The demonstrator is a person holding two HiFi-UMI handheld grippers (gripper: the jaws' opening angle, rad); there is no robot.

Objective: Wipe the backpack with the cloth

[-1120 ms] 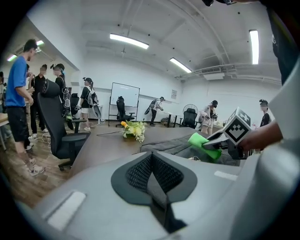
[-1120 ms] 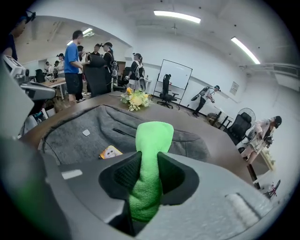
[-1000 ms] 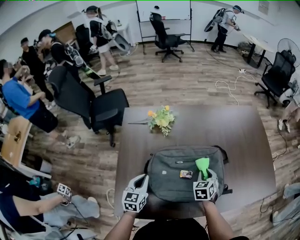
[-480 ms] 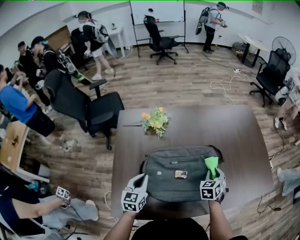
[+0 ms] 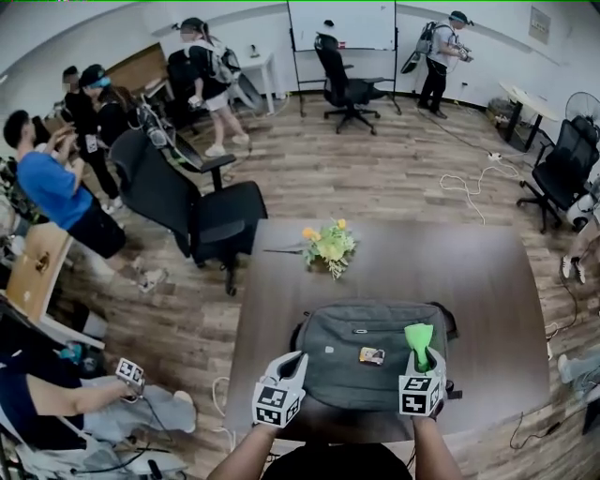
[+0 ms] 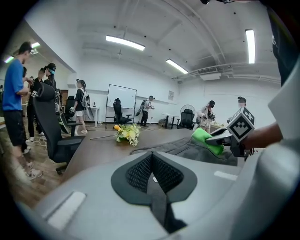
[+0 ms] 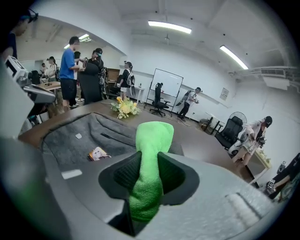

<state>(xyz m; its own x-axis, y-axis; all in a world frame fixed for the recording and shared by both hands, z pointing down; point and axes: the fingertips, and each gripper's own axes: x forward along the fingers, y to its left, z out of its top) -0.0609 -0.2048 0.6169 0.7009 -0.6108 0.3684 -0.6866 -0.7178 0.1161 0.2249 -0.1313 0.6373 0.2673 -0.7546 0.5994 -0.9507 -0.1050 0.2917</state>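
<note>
Our right tool pinches the green cloth, which sticks up ahead of it above the grey backpack; our left tool is pressed together, empty.

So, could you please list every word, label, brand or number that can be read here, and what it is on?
Nothing here can be read as text.
Pale label on the backpack: too small to read.
Picture badge on the backpack: print too blurred.
Marker cubes on the left gripper and right gripper: square patterns only, no letters.
Whiteboard: no legible writing.
</note>
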